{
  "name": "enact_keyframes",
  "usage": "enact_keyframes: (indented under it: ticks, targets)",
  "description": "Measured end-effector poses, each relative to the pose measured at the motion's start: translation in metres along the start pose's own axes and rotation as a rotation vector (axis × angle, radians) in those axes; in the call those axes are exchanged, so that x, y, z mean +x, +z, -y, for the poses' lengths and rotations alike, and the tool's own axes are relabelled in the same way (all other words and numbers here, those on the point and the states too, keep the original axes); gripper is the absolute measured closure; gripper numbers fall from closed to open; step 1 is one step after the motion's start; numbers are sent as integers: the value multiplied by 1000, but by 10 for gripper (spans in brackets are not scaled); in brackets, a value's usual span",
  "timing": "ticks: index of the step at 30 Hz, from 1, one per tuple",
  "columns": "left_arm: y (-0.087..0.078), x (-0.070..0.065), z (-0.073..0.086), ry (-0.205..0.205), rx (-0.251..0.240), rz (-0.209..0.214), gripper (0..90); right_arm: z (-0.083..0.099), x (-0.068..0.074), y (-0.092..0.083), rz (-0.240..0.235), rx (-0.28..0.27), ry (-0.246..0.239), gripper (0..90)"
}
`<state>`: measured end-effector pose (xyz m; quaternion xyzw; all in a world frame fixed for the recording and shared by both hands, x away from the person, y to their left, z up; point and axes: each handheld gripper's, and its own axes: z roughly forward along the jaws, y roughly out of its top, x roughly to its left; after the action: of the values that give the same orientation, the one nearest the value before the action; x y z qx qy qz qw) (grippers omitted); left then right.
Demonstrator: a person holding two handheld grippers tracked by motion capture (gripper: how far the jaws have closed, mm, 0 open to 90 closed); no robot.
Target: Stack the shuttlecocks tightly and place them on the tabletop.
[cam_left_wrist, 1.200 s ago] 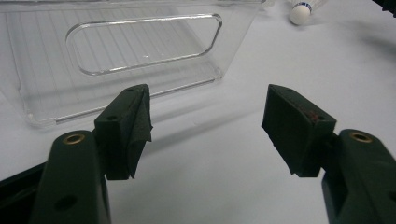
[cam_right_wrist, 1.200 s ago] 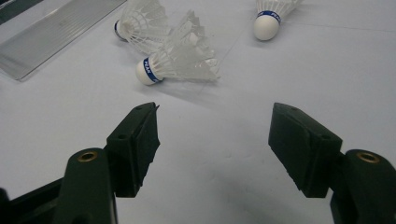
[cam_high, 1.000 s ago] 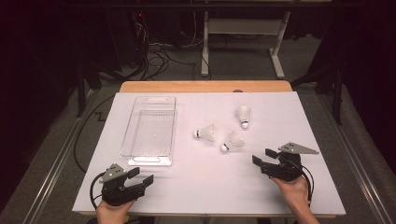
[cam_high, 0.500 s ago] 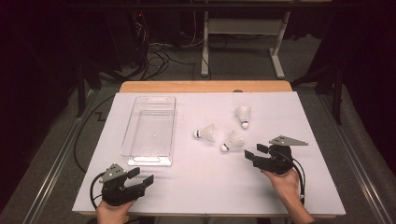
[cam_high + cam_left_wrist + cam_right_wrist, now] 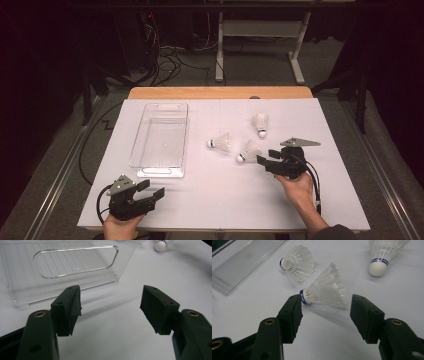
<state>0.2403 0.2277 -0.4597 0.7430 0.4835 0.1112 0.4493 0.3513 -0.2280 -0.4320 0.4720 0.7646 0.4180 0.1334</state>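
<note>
Lying just ahead of the right tongs (image 5: 324,315), nearest shuttlecock (image 5: 324,291), jaws apart, just been closing, nothing gripped

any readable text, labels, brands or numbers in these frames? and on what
Nothing reads clearly.
Blue band of the nearest shuttlecock, by its cork: white lettering, too blurred to quote.
Blue band of the far shuttlecock: white lettering, too small and blurred.
Third shuttlecock: band turned away, nothing legible.
Clear tray, white table cover, both grippers: no markings seen.
</note>
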Motion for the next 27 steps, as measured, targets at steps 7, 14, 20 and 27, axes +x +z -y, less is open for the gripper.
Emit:
enact_keyframes:
  ticks: [7,14,20,27]
  targets:
    - [0,0,0,4,0,2,336,-12,1,5,1,23,4,461]
    - [0,0,-1,7,3,4,336,-25,0,14,3,62,4,481]
    - [-1,-1,-1,9,2,2,336,-32,-2,20,12,83,9,503]
    - [-1,-1,-1,14,5,3,336,-33,-6,28,12,119,27,544]
